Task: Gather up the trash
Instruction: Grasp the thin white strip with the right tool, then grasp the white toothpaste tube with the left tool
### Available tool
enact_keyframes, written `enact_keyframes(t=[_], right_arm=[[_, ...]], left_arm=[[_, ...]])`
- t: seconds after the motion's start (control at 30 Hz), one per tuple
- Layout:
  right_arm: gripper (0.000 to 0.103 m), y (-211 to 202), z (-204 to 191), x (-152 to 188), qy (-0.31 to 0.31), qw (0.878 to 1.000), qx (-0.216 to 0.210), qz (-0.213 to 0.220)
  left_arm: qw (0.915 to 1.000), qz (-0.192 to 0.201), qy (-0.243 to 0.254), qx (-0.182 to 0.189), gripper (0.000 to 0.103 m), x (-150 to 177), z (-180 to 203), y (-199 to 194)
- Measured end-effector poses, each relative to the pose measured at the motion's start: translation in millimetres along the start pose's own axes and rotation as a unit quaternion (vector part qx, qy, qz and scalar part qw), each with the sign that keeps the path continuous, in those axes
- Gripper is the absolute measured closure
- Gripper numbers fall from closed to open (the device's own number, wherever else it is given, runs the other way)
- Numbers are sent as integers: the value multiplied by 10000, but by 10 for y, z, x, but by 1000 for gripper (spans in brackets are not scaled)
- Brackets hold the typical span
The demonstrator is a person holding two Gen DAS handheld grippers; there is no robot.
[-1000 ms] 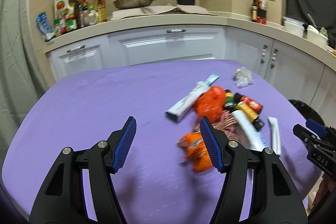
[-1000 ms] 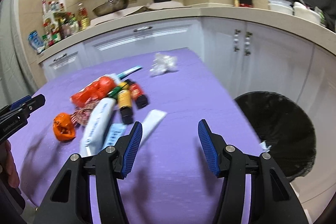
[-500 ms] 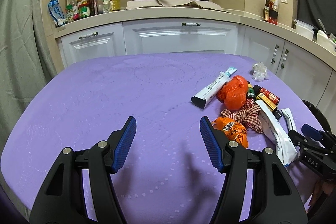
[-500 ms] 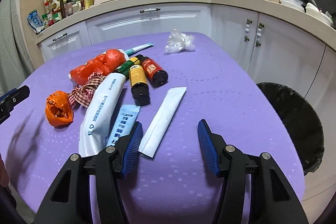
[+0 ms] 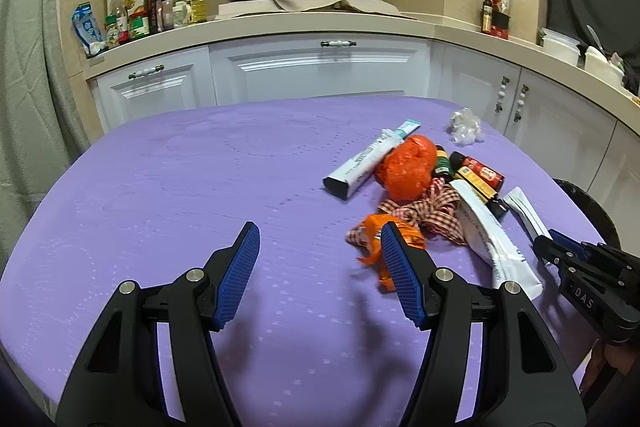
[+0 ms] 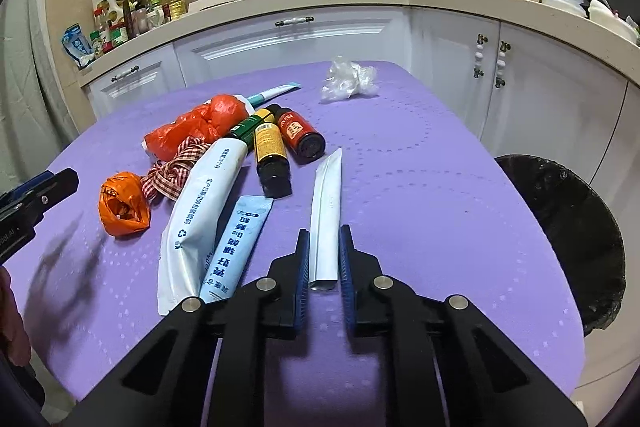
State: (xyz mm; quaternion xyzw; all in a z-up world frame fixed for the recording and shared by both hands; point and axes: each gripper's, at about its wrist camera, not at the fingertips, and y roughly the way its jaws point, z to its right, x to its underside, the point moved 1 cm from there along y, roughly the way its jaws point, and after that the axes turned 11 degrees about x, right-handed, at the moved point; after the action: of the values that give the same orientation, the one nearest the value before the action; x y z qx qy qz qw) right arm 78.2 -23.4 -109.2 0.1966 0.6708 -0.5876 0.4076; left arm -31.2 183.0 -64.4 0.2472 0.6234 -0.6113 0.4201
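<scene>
Right gripper [image 6: 324, 255] of mine has its jaws drawn in close on either side of the near end of the white sachet [image 6: 326, 219]; whether the pads are already pinching it I cannot tell, though the gap looks nearly gone. I take the end because the sachet lies flat and thin, pointing away from me, and its near end is the part that sits between the pads. It lies apart from the heap to my left, where the blue sachet [image 6: 238, 247], the white pouch [image 6: 200, 211] and the bottles [image 6: 272, 151] are crowded together, so it is the easy one to start with. The bin [image 6: 568, 235] stands off the table edge to my right, a short swing away, I judge. I hold this gripper low and nearly level, fingers along the cloth [image 6: 420, 167].

Left gripper [image 5: 316, 267] hangs wide open and empty above the cloth, the orange wrapper [image 5: 374, 231] just beyond its right finger.
</scene>
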Motion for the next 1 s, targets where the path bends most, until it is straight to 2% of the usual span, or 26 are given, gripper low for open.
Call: enact_keyframes(t=[0.53, 0.67, 0.77, 0.93, 1.0], right_arm=[[88, -134, 540, 106, 324, 9988, 322, 148], [88, -151, 672, 139, 440, 9984, 321, 162], [88, -165, 750, 156, 522, 9980, 309, 180], [88, -191, 843, 177, 631, 9974, 273, 207], [88, -202, 869, 180, 664, 9972, 277, 220]], left_arm=[[9972, -238, 372, 606, 42, 73, 759, 158], [9965, -285, 427, 658, 41, 75, 927, 229], [9962, -336, 411, 689, 37, 70, 1006, 285], [9955, -466, 488, 666, 37, 132, 1132, 431], [9952, -522, 431, 703, 40, 158, 1137, 454]])
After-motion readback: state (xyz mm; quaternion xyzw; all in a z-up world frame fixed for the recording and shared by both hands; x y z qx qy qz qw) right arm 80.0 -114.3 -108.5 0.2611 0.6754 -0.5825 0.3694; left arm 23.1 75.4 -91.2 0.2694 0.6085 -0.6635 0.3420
